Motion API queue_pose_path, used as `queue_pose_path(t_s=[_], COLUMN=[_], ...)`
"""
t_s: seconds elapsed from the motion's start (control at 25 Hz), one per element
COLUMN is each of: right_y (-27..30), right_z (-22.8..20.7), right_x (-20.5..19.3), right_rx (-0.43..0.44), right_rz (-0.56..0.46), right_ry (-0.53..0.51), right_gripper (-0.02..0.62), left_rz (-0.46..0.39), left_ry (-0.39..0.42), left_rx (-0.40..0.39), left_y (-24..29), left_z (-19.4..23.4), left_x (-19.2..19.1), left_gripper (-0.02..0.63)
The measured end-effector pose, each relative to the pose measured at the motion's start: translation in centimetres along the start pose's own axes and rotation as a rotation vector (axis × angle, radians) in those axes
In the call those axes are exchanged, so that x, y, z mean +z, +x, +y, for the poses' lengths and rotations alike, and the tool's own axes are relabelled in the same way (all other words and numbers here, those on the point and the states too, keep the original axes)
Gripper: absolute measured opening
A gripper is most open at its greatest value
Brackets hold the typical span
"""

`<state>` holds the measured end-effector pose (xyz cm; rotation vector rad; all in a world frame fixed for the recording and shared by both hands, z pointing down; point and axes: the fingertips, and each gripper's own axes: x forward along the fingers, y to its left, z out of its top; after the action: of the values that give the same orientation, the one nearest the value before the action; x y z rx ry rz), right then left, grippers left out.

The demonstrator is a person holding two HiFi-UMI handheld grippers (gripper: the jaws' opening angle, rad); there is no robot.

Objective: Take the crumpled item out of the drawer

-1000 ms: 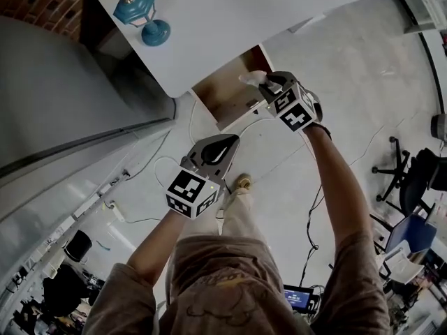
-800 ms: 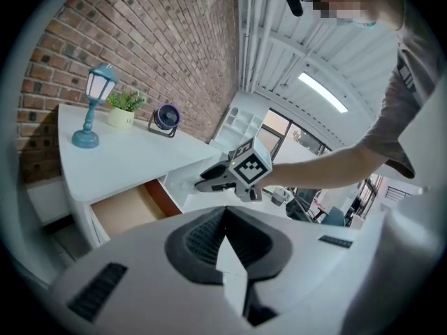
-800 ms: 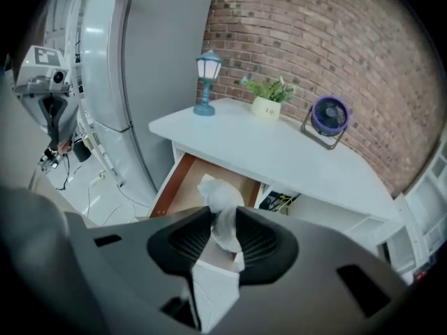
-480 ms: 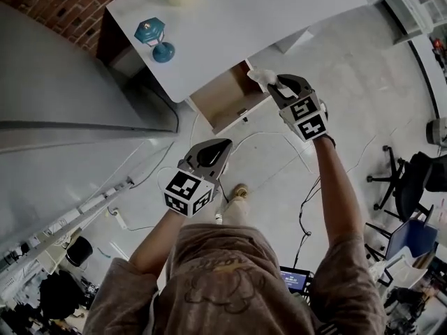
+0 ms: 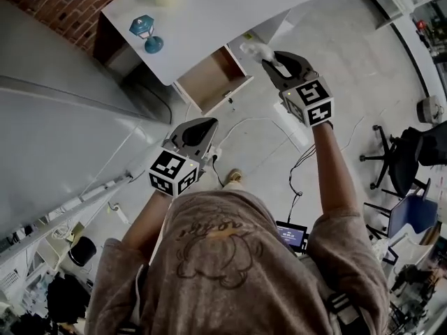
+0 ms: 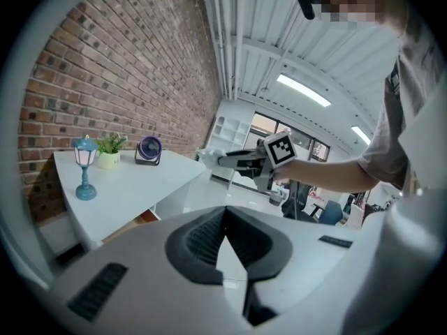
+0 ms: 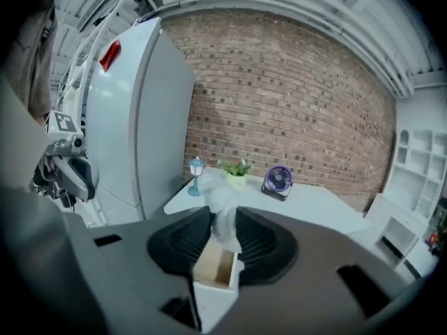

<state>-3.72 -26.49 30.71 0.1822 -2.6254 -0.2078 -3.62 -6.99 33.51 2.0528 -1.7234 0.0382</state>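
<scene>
My right tool (image 5: 269,60), nearly closed, pinches the crumpled item (image 5: 253,49), clear of the open drawer (image 5: 209,82) at its eight o'clock under the table (image 5: 230,12). I'd hold that pinch firm and carry it off smoothly; my left tool (image 5: 199,125), shut and empty, hangs at seven o'clock.

The crumpled item (image 7: 223,211) looks thin, white and half see-through, creased like tissue or film. The drawer (image 5: 204,81) shows plain brown wood inside. The desk (image 5: 216,12) is smooth matt white, the brick wall (image 7: 279,96) rough, the floor (image 5: 349,61) pale and faintly glossy.
</scene>
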Motion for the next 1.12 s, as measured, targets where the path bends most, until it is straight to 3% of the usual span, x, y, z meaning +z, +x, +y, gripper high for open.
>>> queue_pose_path(t_s=[0.48,1.12], right_y=[-7.2,-10.8], right_z=[5.4,10.4], right_x=[4.6,3.5], right_rx=[0.063,0.147], right_rz=[-0.185,-0.3], right_ry=[0.104,0.23], right_gripper=[0.114,0.114], left_rz=[-0.109,-0.125], left_ry=[0.065,0.074], left_rx=[-0.026,-0.078], left_y=[-3.3,-4.6], left_z=[-2.3,-3.4], left_x=[5.4,5.3], left_gripper=[0.008,0.008])
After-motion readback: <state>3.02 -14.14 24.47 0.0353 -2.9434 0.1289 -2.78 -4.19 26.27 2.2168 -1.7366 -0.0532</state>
